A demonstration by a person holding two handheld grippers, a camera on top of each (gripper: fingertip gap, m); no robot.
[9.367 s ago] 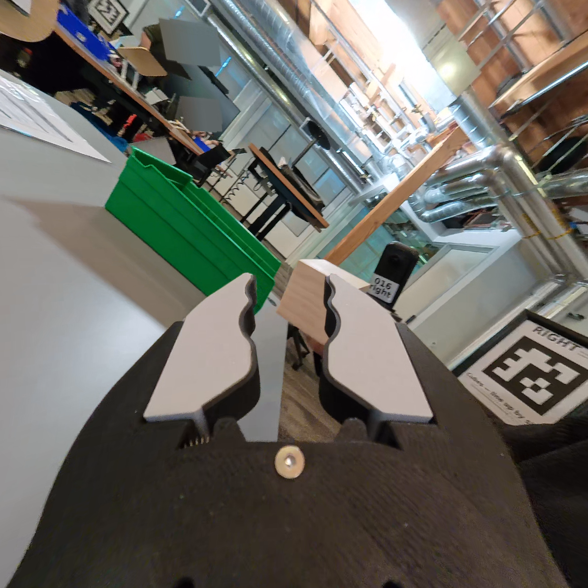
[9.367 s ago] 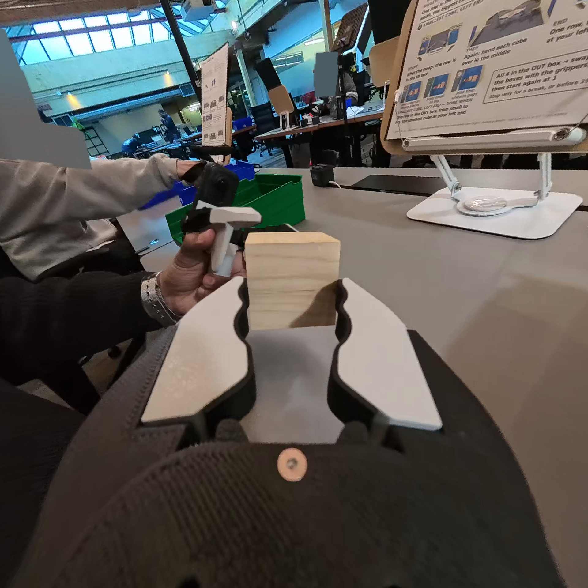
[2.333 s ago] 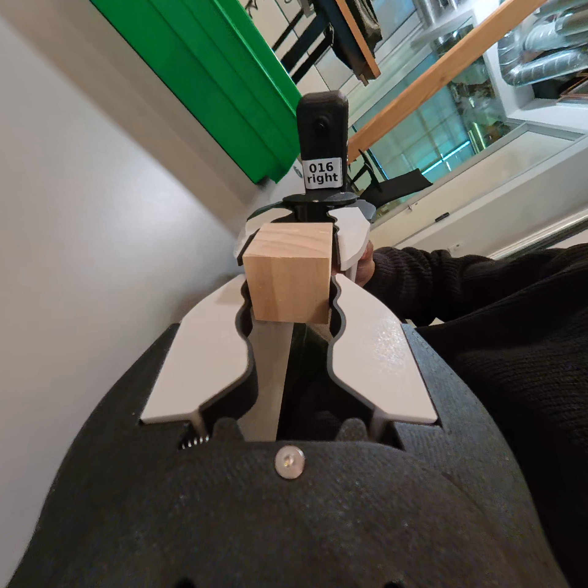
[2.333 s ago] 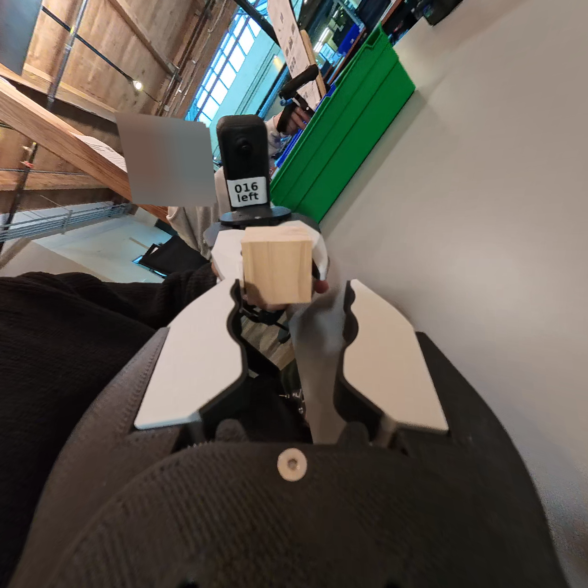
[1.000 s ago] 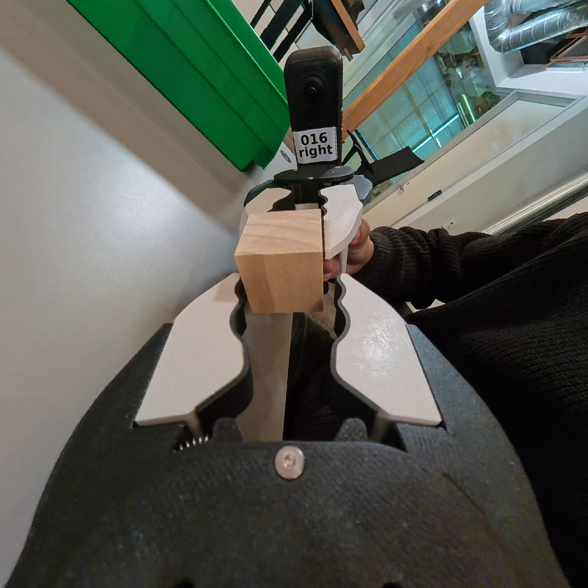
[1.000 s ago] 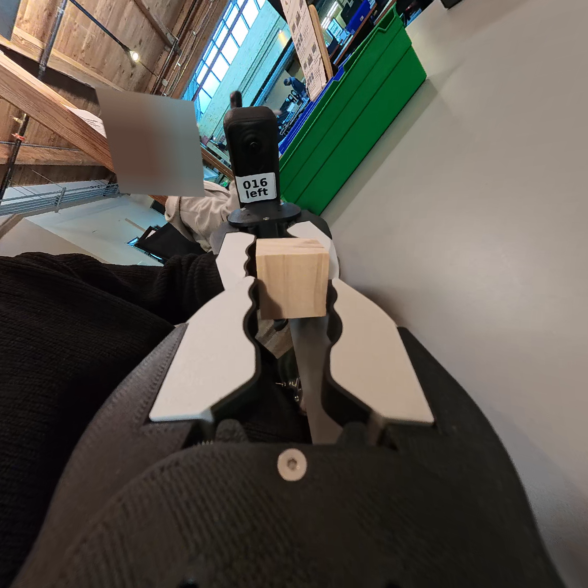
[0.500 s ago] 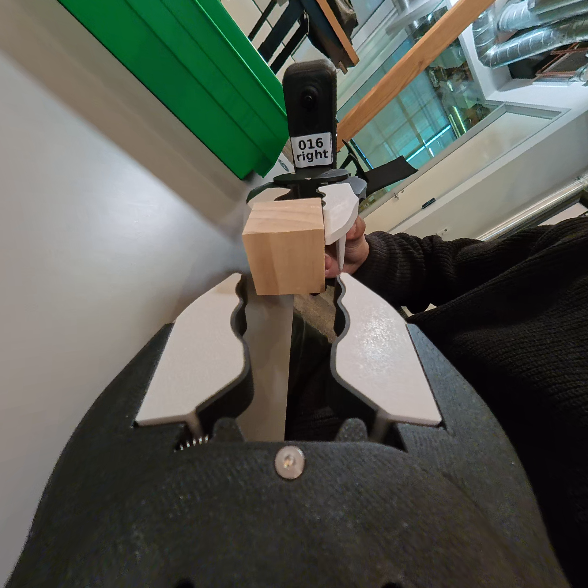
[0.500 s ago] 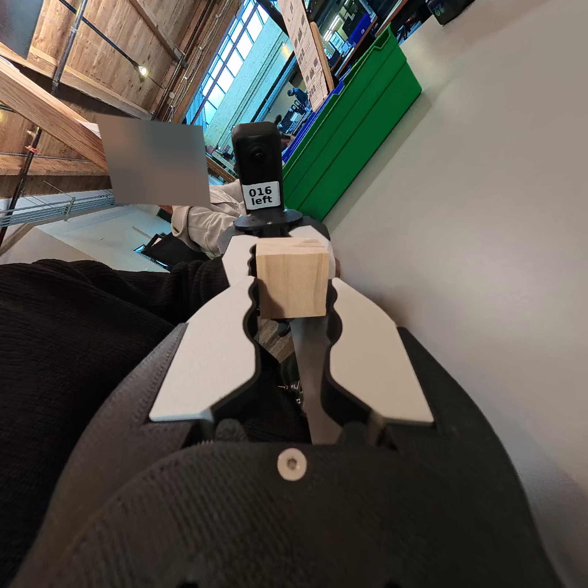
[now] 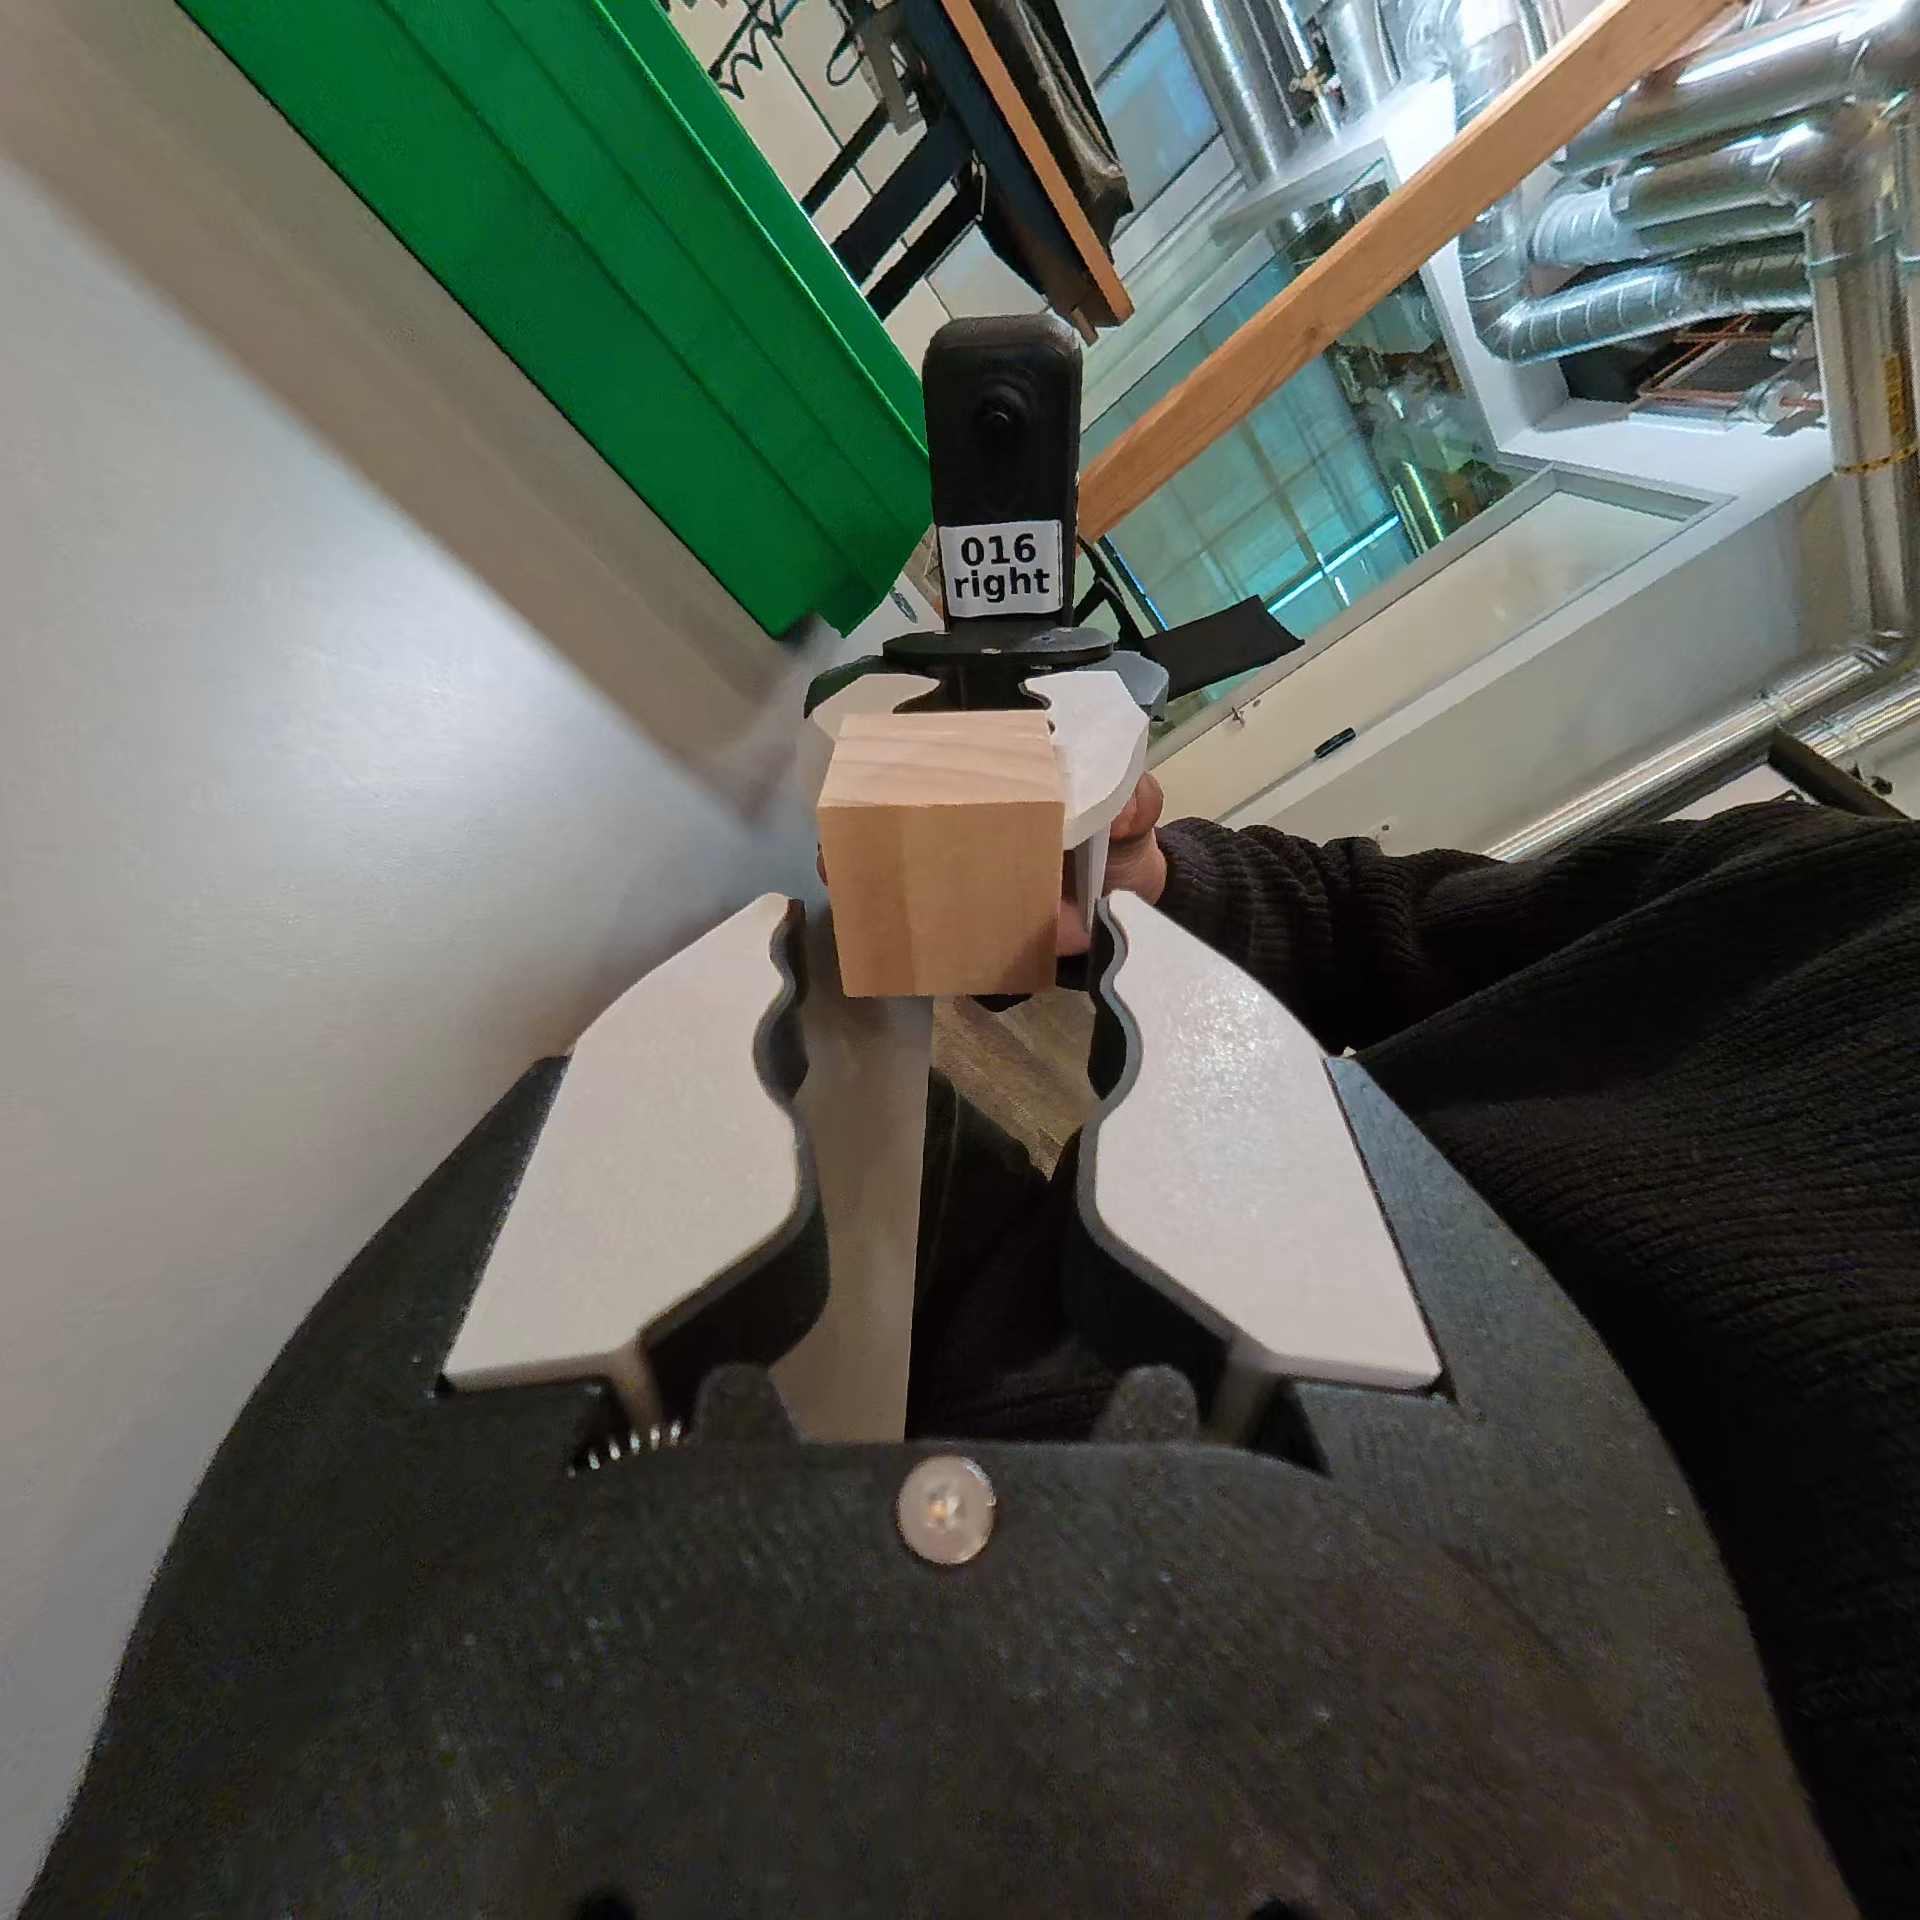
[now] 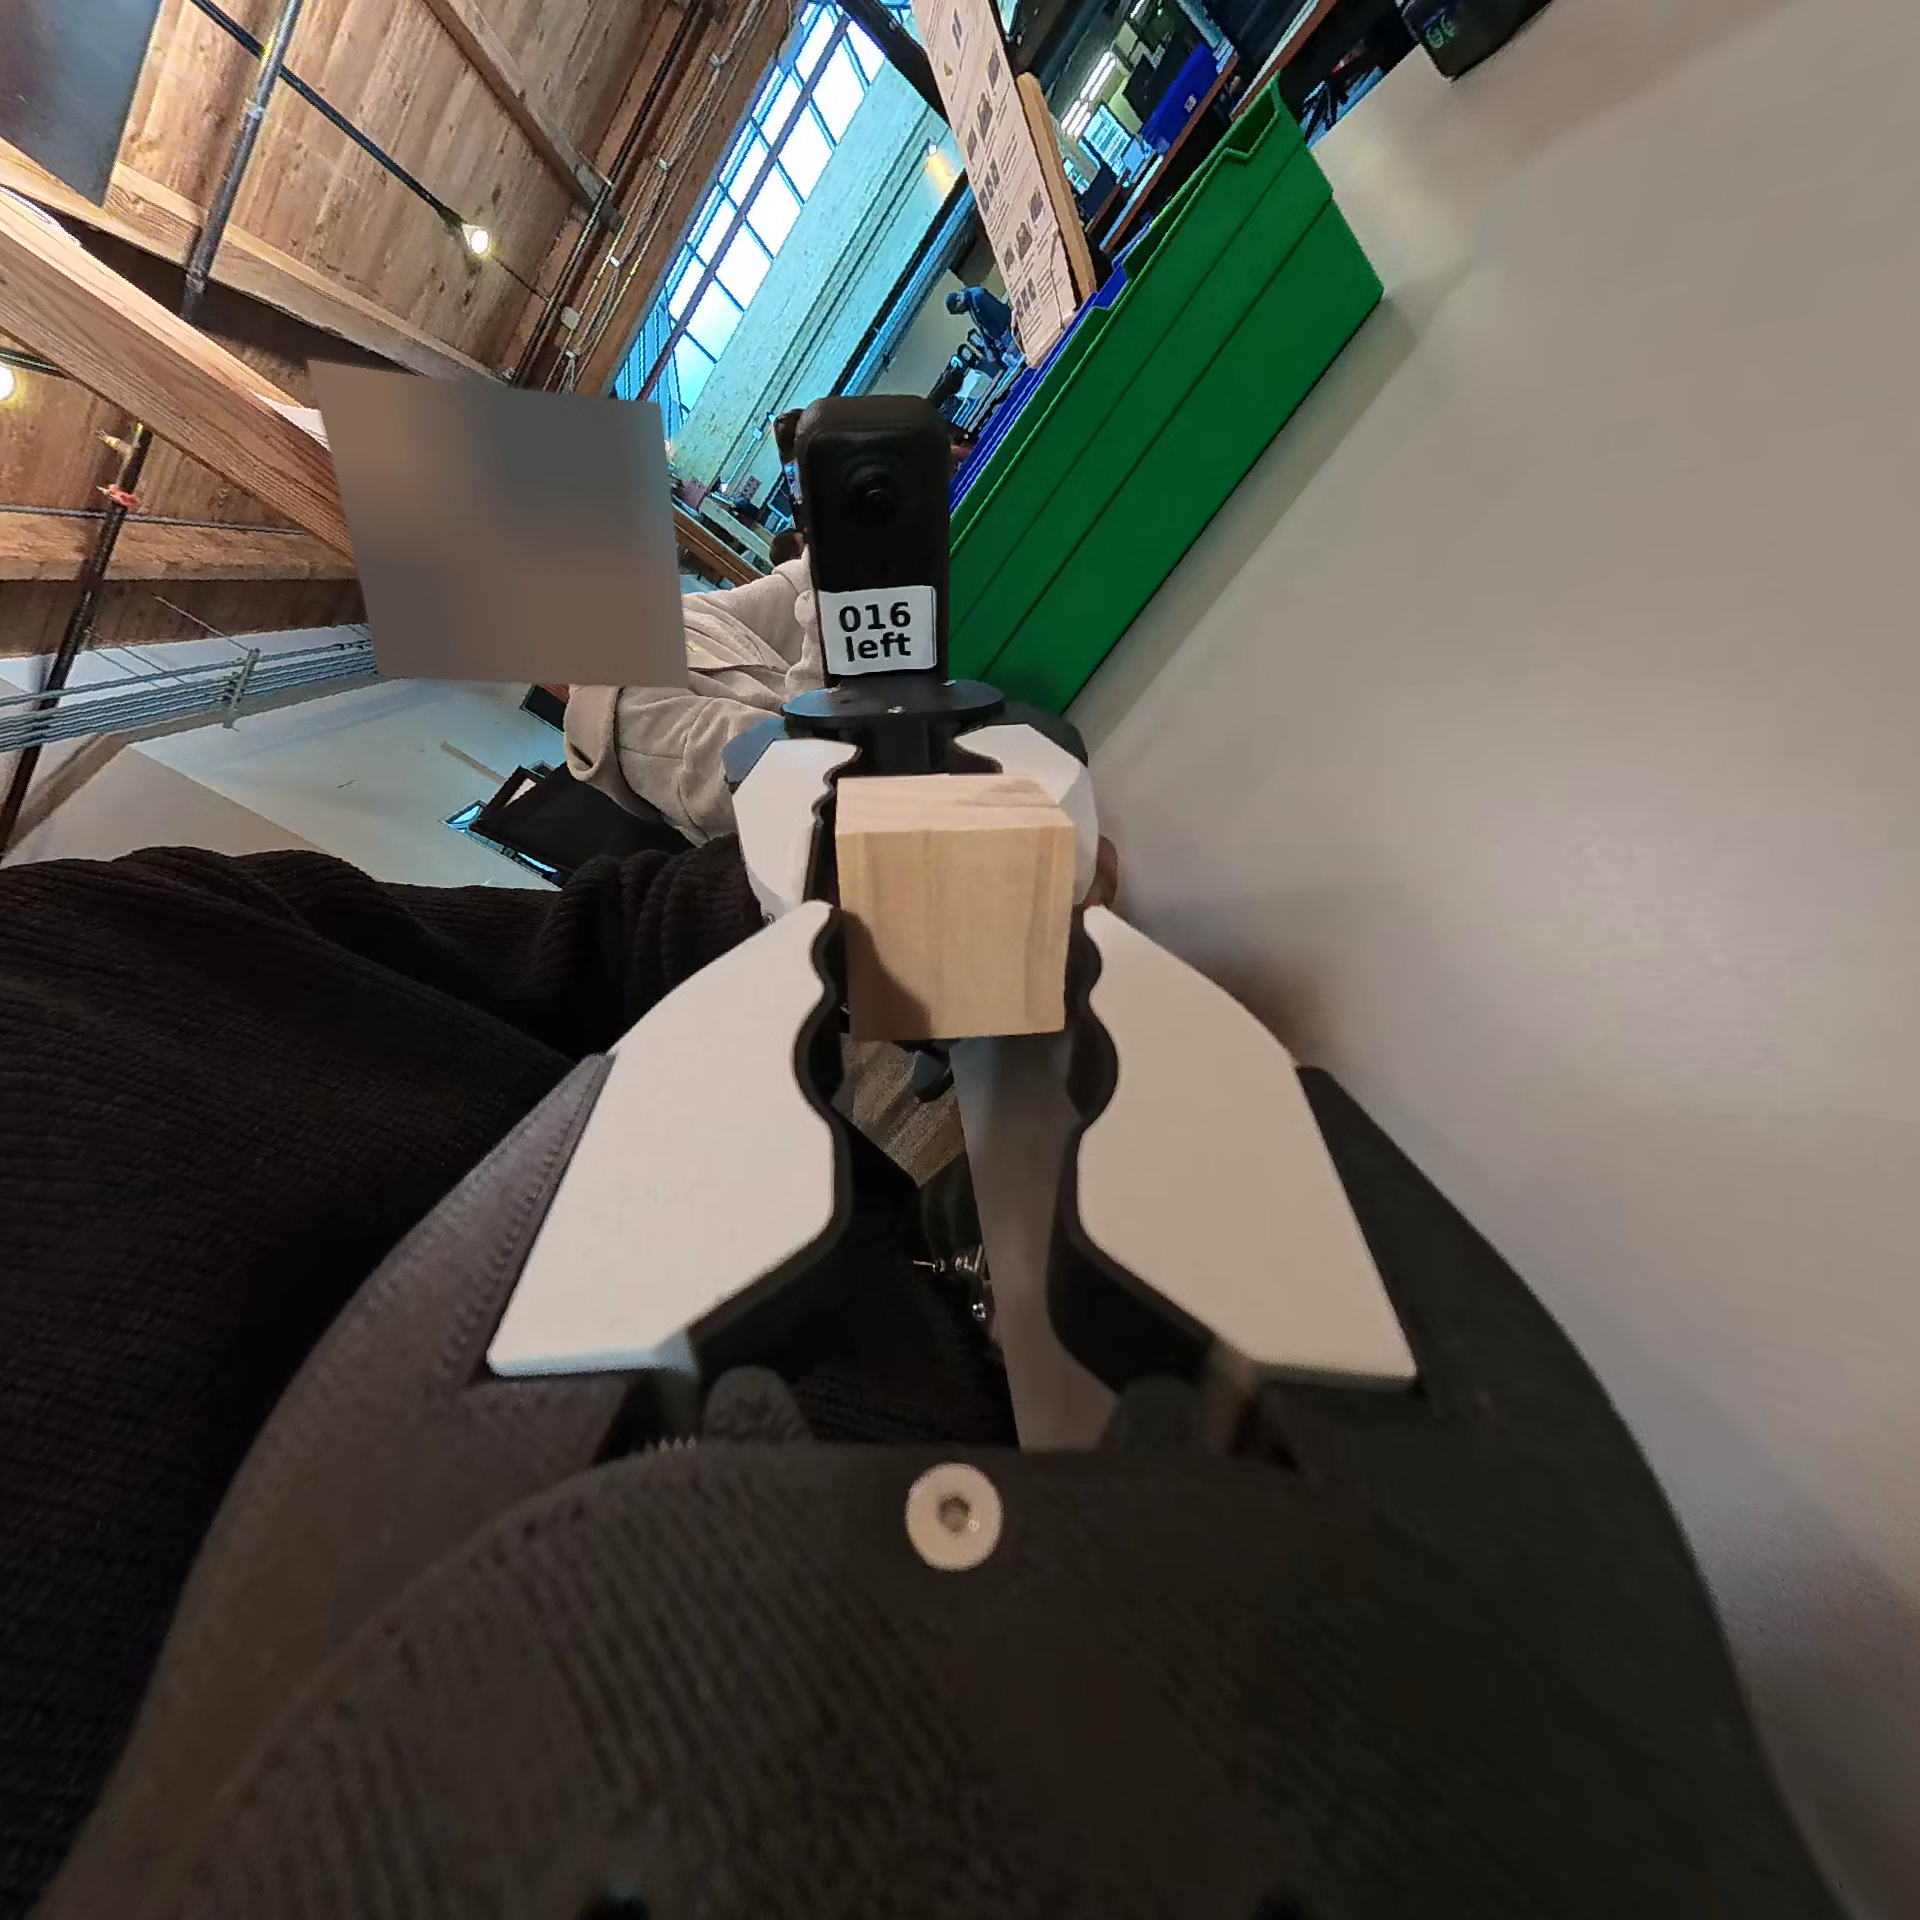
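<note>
Pale wooden cube passed between two facing claws, above the grey bench edge

Left wrist view: the left claw [image 9: 948, 935] stands apart, the pale square wooden cube [image 9: 943, 878] just ahead of its tips, gripped by the right claw behind.
Right wrist view: the right claw [image 10: 954, 940] is clamped on the cube [image 10: 954, 923]. If this grip slackens, the cube could drop, since nothing else holds it.

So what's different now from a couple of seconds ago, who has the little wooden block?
The wooden block has changed grippers: the right gripper closed on it, and the left gripper opened and drew back. The green bin and grey table stayed as they were.
</note>
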